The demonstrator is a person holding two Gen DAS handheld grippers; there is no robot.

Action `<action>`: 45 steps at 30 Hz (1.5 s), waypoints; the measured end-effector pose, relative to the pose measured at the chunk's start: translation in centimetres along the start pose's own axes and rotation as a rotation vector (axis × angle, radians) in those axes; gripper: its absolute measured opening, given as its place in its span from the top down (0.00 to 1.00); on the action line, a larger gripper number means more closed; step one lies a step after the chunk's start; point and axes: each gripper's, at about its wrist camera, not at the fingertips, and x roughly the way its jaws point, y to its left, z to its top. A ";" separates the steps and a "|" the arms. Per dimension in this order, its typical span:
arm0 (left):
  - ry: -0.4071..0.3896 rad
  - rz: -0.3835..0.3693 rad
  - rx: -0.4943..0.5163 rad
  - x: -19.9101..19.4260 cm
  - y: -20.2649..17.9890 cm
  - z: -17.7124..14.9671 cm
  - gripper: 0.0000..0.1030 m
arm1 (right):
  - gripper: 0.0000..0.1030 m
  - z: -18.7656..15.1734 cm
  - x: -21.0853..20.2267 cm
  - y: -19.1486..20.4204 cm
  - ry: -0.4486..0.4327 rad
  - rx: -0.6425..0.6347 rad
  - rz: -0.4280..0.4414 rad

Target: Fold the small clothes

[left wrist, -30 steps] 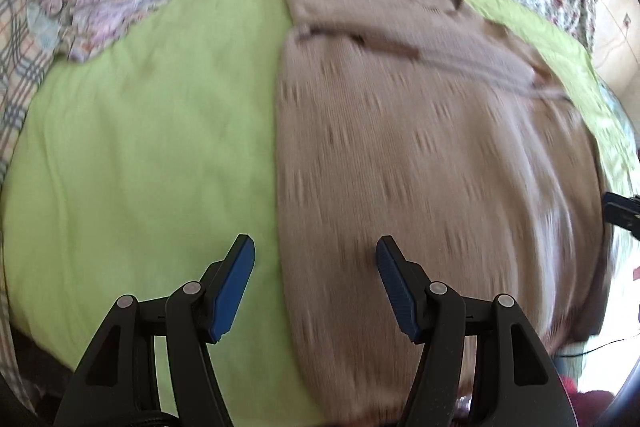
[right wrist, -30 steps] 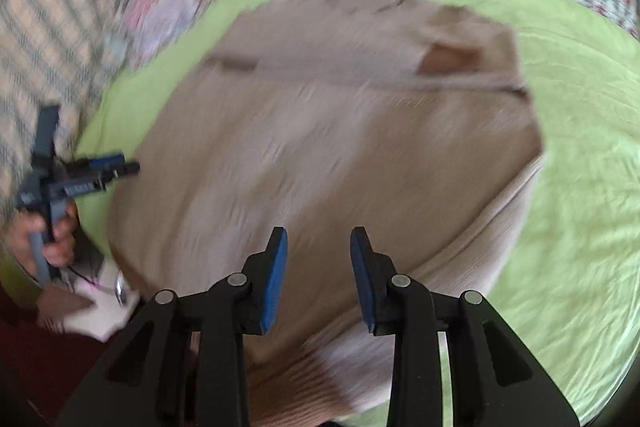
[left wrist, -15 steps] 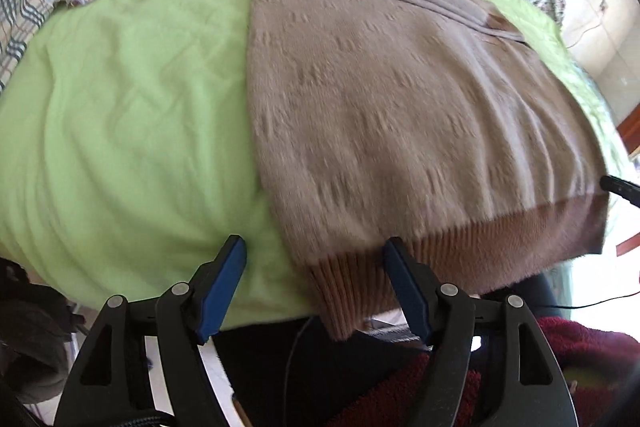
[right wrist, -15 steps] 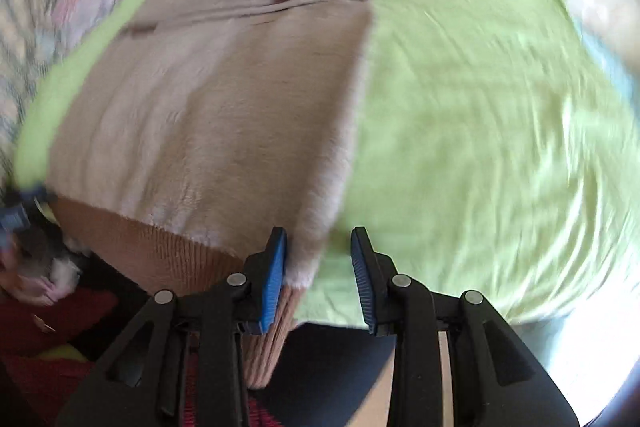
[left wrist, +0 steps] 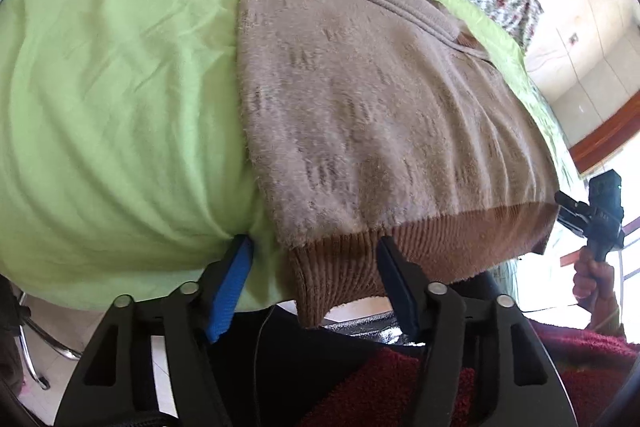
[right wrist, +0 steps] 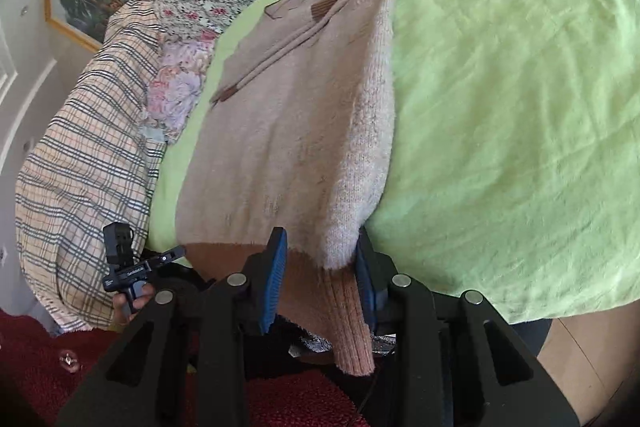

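A: We have the green blanket [left wrist: 120, 99] spread over the bed, and our beige sweater [left wrist: 380, 107] lies flat on it, sleeves already folded across the chest, collar at the far end. Its brown ribbed hem [left wrist: 440, 243] hangs over the near edge of the bed.

B: So we judge we're at the lengthwise fold, bottom toward collar. Where are our grippers?

A: One at each hem corner. Our left gripper [left wrist: 316, 283] has been narrowing its jaws, and the hem's left corner dangles between them, but the pads don't press it yet, so they stand apart. Our right gripper [right wrist: 320, 283] brackets the hem's right corner [right wrist: 348, 315]; the cloth fills much of the gap, though we can't tell whether the pads truly bite.

B: Then next we'd need both corners pinched firmly, lifted together and carried level toward the collar, or the fold will skew.
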 end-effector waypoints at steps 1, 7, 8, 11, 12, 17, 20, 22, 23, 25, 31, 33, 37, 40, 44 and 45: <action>0.003 -0.015 0.006 -0.3 0.2 -0.1 0.49 | 0.67 0.1 0.1 0.0 0.004 -0.007 0.006; -0.001 -0.067 0.065 0.3 -1.8 0.3 0.63 | 0.67 1.0 0.9 -0.5 0.013 -0.032 0.060; -0.015 -0.085 0.079 0.1 -2.0 0.4 0.67 | 0.67 1.1 0.9 -0.6 0.013 -0.035 0.073; -0.015 -0.106 0.068 0.2 -1.9 0.7 0.67 | 0.67 0.9 0.9 -0.7 0.017 -0.056 0.089; 0.006 -0.101 0.063 0.6 -1.7 0.6 0.68 | 0.67 0.8 1.0 -1.0 0.021 -0.057 0.087; 0.011 -0.152 0.063 0.7 -0.8 0.7 0.71 | 0.67 0.1 1.3 -0.9 0.032 -0.078 0.096; -0.009 -0.148 0.083 0.4 -0.8 0.7 0.92 | 0.91 -0.1 1.4 -0.9 0.032 -0.075 0.107; -0.055 -0.144 0.110 -1.0 -1.3 0.6 0.92 | 0.91 -0.1 0.5 -1.2 -0.007 -0.053 0.150; -0.078 -0.144 0.127 -1.7 -1.7 0.6 0.92 | 0.91 -0.1 0.1 -1.4 -0.017 -0.043 0.160; -0.102 -0.155 0.141 -2.4 -1.8 0.5 0.93 | 0.91 -0.2 0.2 -1.9 -0.012 -0.028 0.168; -0.127 -0.194 0.063 -3.2 -1.5 0.1 0.93 | 0.91 -0.3 0.2 -1.8 -0.004 -0.020 0.202; -0.113 -0.190 0.033 -2.3 -1.2 0.0 0.94 | 0.92 -0.4 0.9 -2.4 0.011 0.014 0.195; -0.146 -0.200 0.010 -3.7 -1.6 0.7 0.94 | 0.92 0.7 -1.2 -0.7 -0.073 0.013 0.305; -0.229 -0.228 0.018 -6.2 -2.4 2.8 0.94 | 0.92 3.0 -2.9 1.2 -0.144 -0.012 0.371; -0.348 -0.244 0.039 -8.8 -3.3 7.2 0.94 | 0.92 7.6 -3.6 3.2 -0.231 -0.040 0.432; -0.381 -0.253 0.042 -9.1 -3.4 8.9 0.94 | 0.92 8.7 -3.5 3.5 -0.245 -0.044 0.433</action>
